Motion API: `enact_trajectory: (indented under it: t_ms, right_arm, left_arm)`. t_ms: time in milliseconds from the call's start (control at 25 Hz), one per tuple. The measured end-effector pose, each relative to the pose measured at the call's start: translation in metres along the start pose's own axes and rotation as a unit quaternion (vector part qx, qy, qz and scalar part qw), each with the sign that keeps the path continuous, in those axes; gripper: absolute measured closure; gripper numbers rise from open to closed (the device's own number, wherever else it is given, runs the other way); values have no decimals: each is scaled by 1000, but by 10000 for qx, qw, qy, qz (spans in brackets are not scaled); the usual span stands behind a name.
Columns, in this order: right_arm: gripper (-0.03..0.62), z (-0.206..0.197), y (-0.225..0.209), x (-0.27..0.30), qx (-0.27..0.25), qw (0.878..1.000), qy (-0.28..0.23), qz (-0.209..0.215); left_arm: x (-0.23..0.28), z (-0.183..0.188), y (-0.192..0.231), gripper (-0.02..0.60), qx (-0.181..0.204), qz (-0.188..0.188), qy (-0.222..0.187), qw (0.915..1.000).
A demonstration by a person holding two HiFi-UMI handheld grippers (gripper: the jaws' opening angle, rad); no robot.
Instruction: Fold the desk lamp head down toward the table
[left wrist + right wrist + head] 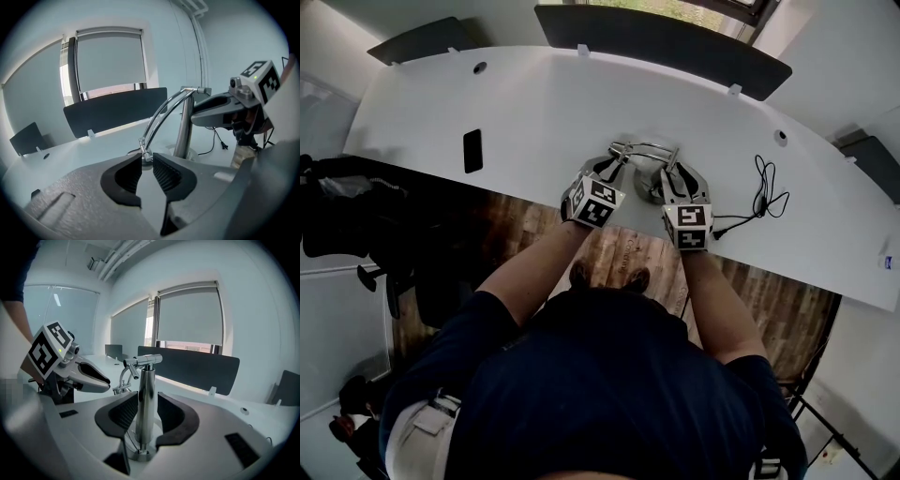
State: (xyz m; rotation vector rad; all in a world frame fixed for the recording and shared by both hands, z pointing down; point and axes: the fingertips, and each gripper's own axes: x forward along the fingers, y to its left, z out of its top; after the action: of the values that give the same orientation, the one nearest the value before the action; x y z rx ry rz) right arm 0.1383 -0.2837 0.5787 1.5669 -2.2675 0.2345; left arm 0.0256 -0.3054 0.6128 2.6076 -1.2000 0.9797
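A chrome desk lamp (642, 150) stands near the front edge of the white desk (534, 103). Its upright post (146, 394) rises between the jaws of my right gripper (147, 398), which stand open with a thin gap on the post's right side. The curved lamp arm (161, 112) bends down from the post's top, so the head's end (146, 155) is low near the tabletop. My left gripper (147, 161) is shut on that end. In the head view the left gripper (614, 169) and right gripper (670, 173) flank the lamp.
A black power cord (764, 192) lies coiled right of the lamp. A flat black rectangle (472, 150) rests on the desk at the left. Dark divider panels (666, 42) line the desk's far edge. The person's arms reach over the near edge.
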Motion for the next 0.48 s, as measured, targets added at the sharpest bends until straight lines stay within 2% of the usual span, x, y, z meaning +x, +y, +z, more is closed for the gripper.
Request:
enact_trajectory:
  t_ms: [240, 480]
  right_arm:
    - [464, 6, 5, -42, 196, 9997, -95, -126]
    - [491, 38, 34, -94, 321, 9981, -529, 7]
  left_arm:
    - [-58, 44, -18, 523, 3, -286, -823, 9962]
    - [-135, 82, -49, 562, 372, -912, -1552, 9830]
